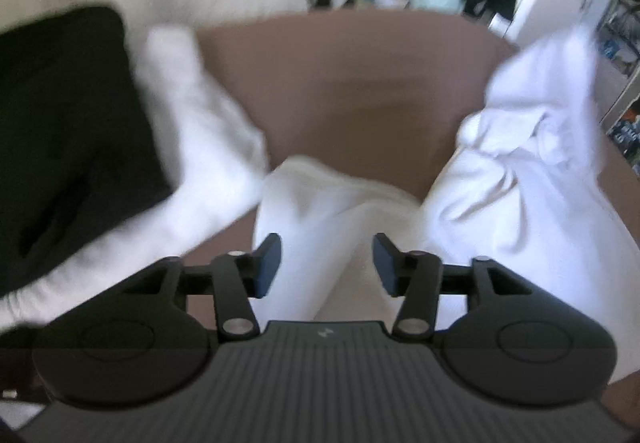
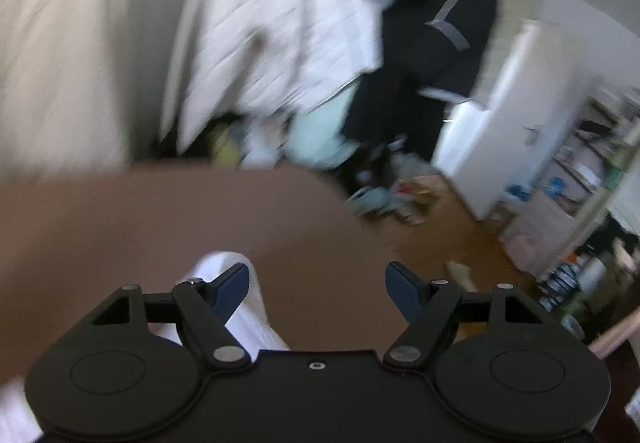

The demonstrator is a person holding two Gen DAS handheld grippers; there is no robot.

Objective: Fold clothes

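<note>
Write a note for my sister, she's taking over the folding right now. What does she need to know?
Left gripper: open, holding nothing, over a white cloth on the brown table.
Right gripper: open, empty, near the table's far edge; white fabric sits under its left finger.
Things: a black folded garment lies at left with a white piece beside it; a crumpled white heap lies at right.
Done: black garment looks folded.
Left: the white clothes.

Brown table [image 2: 160, 211], pale curtain [image 2: 60, 43] left, wood floor [image 2: 436, 239] cluttered, white cabinet [image 2: 516, 115], shelves [image 2: 600, 147] right; blurred.
</note>
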